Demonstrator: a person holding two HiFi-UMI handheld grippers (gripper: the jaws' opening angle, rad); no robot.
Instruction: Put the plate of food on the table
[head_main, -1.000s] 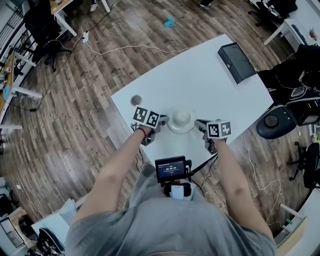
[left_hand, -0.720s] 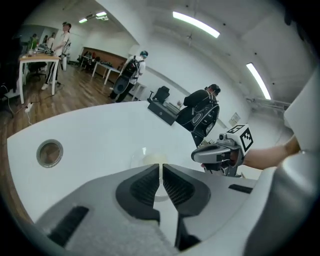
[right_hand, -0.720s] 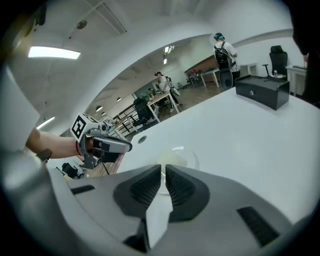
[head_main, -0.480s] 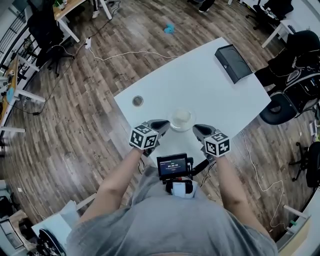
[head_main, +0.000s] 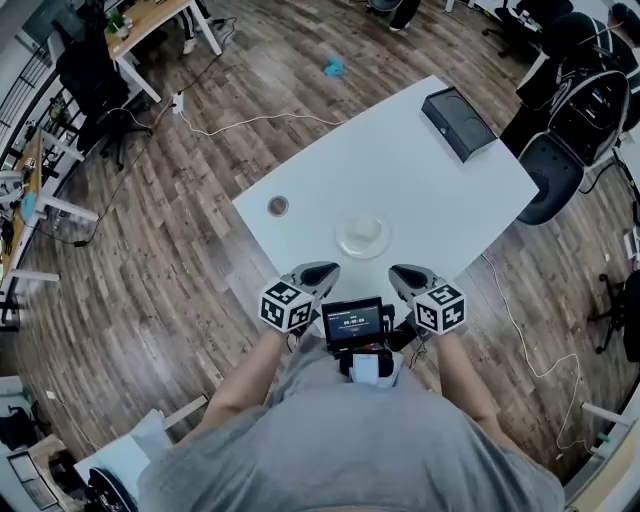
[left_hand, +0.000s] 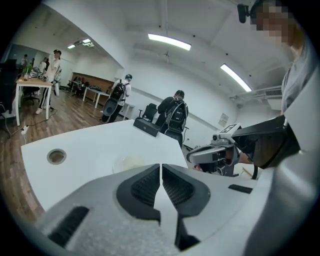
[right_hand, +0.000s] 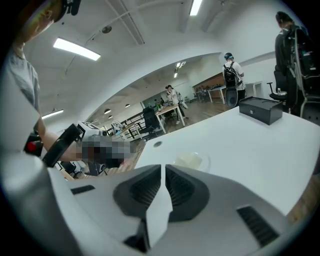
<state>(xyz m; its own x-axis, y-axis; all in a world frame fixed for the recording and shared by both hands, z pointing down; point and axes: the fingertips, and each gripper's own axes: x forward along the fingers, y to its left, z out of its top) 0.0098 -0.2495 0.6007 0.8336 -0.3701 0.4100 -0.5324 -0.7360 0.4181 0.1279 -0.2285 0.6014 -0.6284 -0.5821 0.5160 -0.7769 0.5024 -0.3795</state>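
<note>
1. A small dark screen (head_main: 351, 322) sits at the person's chest, nearest the camera; its print is too small to read.
2. The left gripper (head_main: 320, 271) and right gripper (head_main: 402, 273) are smooth grey shells with ribbed black pads. They are held on the near side of the plate, one at each side, forearms drawn in. Each carries a cube with black-and-white square markers.
3. Both pairs of jaws are pressed together with nothing between them.
4. The plate of food (head_main: 362, 236) is round clear glass with a pale heap on it. It rests on the smooth white table (head_main: 400, 160), apart from both grippers.
5. Left of the plate, a round metal-rimmed grommet (head_main: 278, 206) is set into the tabletop.
6. Well beyond the plate, a flat black rectangular box (head_main: 458, 122) lies.
</note>
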